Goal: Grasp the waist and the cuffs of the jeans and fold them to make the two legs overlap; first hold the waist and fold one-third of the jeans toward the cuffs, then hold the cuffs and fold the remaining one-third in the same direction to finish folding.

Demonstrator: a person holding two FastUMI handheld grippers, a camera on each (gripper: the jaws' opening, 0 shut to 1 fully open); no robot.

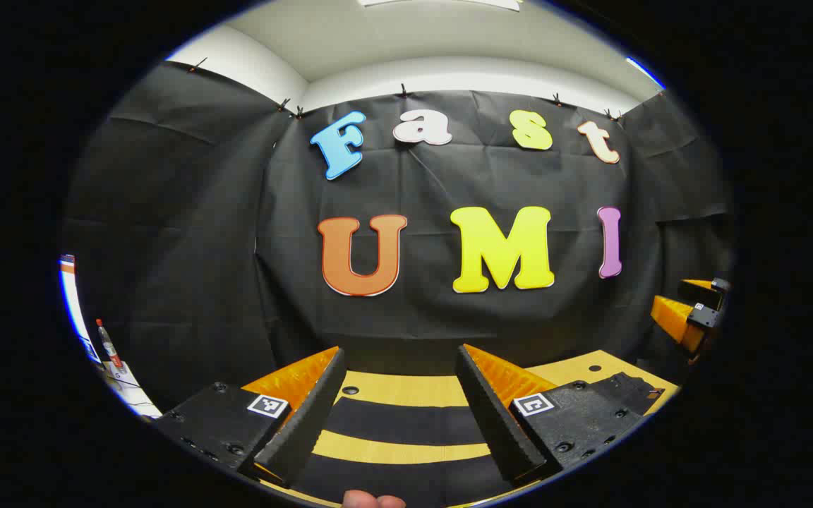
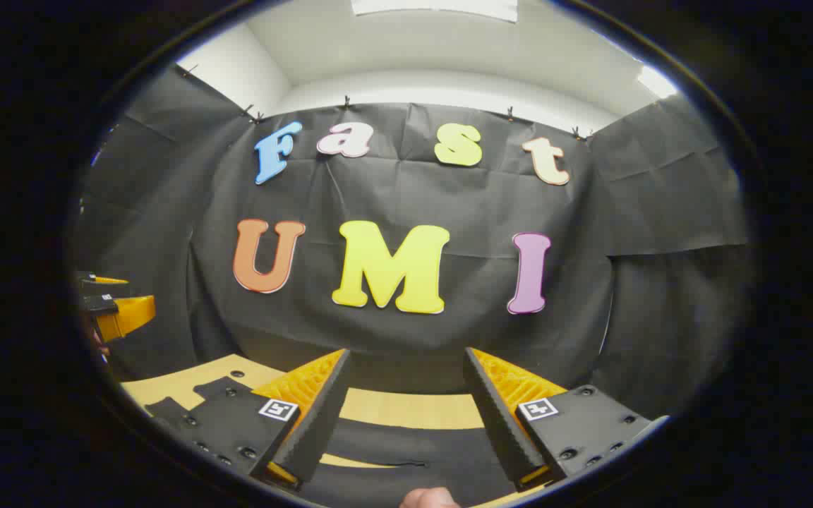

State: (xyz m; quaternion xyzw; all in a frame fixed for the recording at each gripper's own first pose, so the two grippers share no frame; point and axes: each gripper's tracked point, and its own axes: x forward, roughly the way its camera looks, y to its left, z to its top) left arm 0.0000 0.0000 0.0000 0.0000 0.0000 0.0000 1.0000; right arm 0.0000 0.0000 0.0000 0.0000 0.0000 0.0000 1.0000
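The jeans [image 1: 406, 423] are lying flat on the pale wooden surface [image 1: 406, 389] below both tongs, reading as black cloth in these pictures, with no seams, pockets or stitching clear enough to describe. In the left gripper view they are appearing as two dark bands running from nine o'clock to three o'clock, a strip of bare surface showing between them, so the long axis seems to be running side to side across the view; which end is the waist and which the cuffs cannot be told. More dark cloth is reaching out toward four o'clock, under the finger on that side. In the right gripper view the jeans [image 2: 406, 451] are showing as one broad dark sheet at six o'clock, with a ragged edge trailing out to eight o'clock over the surface [image 2: 406, 409]. One pair of jeans is in sight, and two tongs. The left tongs [image 1: 406, 413] are standing wide open above the cloth, gripping nothing, the fingers well apart. The right tongs [image 2: 406, 416] are likewise spread wide and holding nothing. Each tool is also showing far off in the other's view, at three o'clock in the left gripper view and at nine o'clock in the right gripper view. A fingertip [image 1: 372, 500] is peeking in at six o'clock
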